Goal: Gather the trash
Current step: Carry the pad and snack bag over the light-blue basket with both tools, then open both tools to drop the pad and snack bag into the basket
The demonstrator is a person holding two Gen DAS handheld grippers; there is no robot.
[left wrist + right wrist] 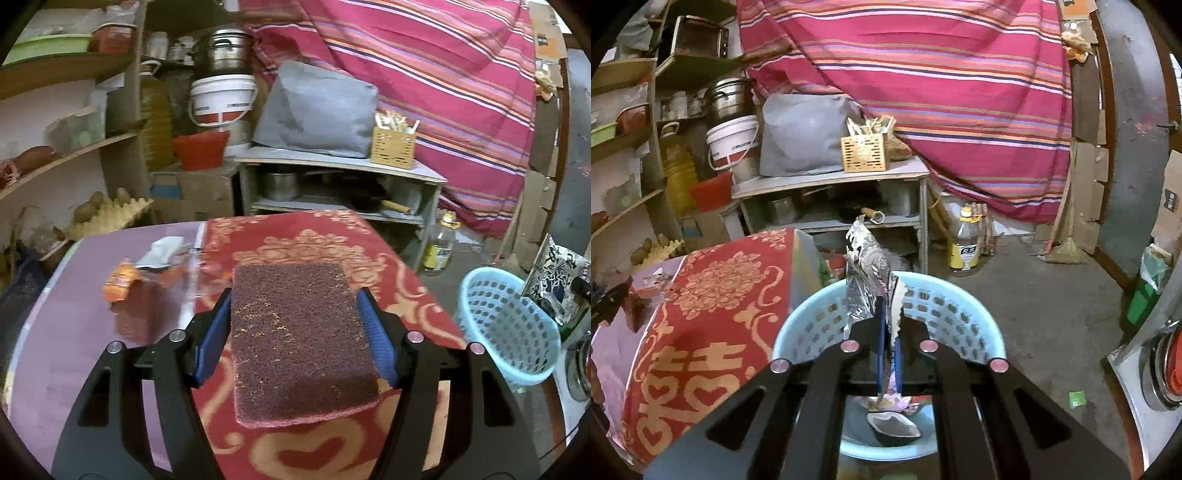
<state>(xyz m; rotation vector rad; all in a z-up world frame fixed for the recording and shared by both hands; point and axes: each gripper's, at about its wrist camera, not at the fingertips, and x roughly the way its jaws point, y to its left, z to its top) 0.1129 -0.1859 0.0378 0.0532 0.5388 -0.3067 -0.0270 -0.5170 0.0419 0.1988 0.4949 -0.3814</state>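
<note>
Two grippers are in use, one per view. In the left wrist view the left gripper [297, 314] is clamped on a single dark maroon scouring pad [301, 343], which fills the centre of the frame with a blue finger [214, 332] pressed against each long side. The pad is held above a red cloth [314, 236] with a peach floral pattern that covers part of the table [55, 350]. On the bare purple surface at the left centre of that frame lie two pieces of trash: one orange wrapper [120, 282] and, just beyond it, one silver wrapper [160, 251]. They lie near each other, and whether they touch cannot be told.

One light blue perforated basket [508, 325] stands at the right of the left view, off the table edge. In the right wrist view the right gripper [888, 325] is closed tight on one crinkled silver foil packet [866, 280], which stands upright from the fingertips at the frame centre, above the basket's far rim. The basket's floor, at the lower centre, holds a dark crumpled piece [894, 428] and some pale scraps behind it, partly hidden by the gripper body.

One oil bottle [964, 243] stands on the floor at the right centre. A grey shelf unit [831, 177] behind the table carries one woven yellow holder [864, 153] of sticks.
</note>
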